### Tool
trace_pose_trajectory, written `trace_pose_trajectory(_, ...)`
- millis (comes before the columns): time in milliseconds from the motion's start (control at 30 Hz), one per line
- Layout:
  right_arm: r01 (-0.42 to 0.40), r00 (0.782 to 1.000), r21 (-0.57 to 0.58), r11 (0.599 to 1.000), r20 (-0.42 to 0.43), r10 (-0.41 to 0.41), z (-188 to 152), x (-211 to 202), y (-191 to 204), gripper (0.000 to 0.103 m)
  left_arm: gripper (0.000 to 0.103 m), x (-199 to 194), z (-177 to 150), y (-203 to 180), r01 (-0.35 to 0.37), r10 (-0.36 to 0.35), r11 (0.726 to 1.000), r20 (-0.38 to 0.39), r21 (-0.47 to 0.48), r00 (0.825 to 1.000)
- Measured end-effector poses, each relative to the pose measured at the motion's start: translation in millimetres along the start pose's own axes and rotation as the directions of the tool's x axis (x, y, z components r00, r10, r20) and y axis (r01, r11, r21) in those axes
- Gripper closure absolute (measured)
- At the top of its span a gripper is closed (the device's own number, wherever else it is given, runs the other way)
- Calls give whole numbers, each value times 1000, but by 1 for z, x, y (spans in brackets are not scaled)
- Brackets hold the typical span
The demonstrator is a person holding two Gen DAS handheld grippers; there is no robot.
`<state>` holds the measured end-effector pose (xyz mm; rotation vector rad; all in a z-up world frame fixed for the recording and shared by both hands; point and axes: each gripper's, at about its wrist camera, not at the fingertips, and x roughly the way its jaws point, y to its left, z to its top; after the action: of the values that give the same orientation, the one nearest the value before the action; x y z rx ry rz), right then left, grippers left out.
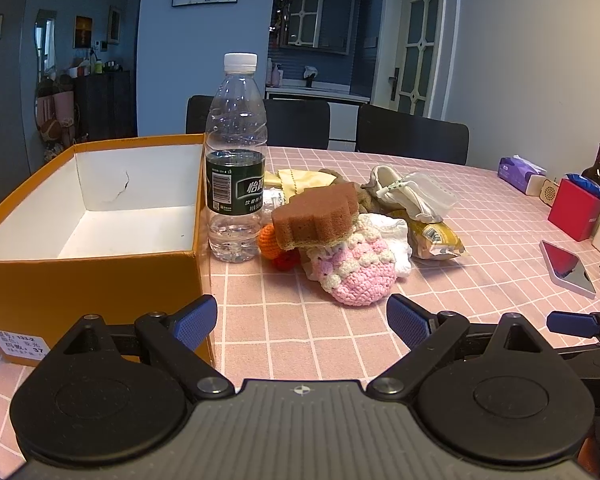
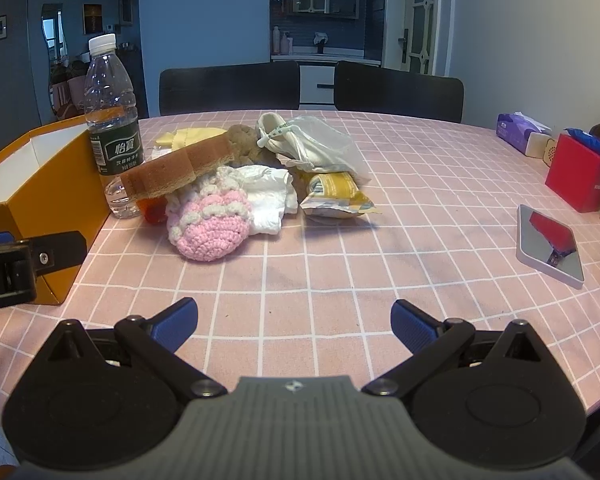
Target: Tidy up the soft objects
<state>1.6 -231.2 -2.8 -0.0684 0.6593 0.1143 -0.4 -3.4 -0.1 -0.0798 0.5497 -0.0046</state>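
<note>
Lying in a heap on the pink table point(image 2: 340, 264), just right of the box point(image 1: 100, 216) and the bottle point(image 1: 236, 160), the soft things wait: a brown sponge point(image 1: 316, 216) on top, a pink knitted pouch point(image 1: 356, 272) under it in front, white cloth point(image 2: 268, 200) beside the pouch.

The left tongs point(image 1: 302, 322) are wide open and hold nothing; they point at the pouch from close by. The right tongs point(image 2: 294, 322) are also wide open and empty, over bare table a bit further from the heap.

The sponge looks light and springy, so I think a grip across its thick front edge will hold. The pouch is soft and will flatten; better to pinch its round body. The cloth is limp and may drag its neighbours. The bottle stands close and could tip.
</note>
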Motion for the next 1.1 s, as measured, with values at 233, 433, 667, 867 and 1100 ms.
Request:
trace_pose_trajectory(233,-2,1000,5,1000,-4,2,-1,0,0,2,0,0,-1,0,4,-4,1000,-4,-4,1000)
trace_pose_trajectory(433,-2,1000,6,1000,-6,2,-2,0,0,2,0,0,-1,1,6,-6,1000,-8,-4,1000)
trace_pose_trajectory(667,-4,1000,4,1000,-5,4,-2,-1,0,2,0,-1,-1,0,7,-7,1000,-5,-3,1000)
trace_pose_trajectory(867,-4,1000,5,1000,-6,4,-2,-1,0,2,0,-1,-2,-1,9,-9,1000,-7,-3,1000)
trace_pose_trajectory(1100,-3,1000,6,1000,-9,3,-3,0,0,2,0,-1,-3,0,7,-7,1000,-5,-2,1000)
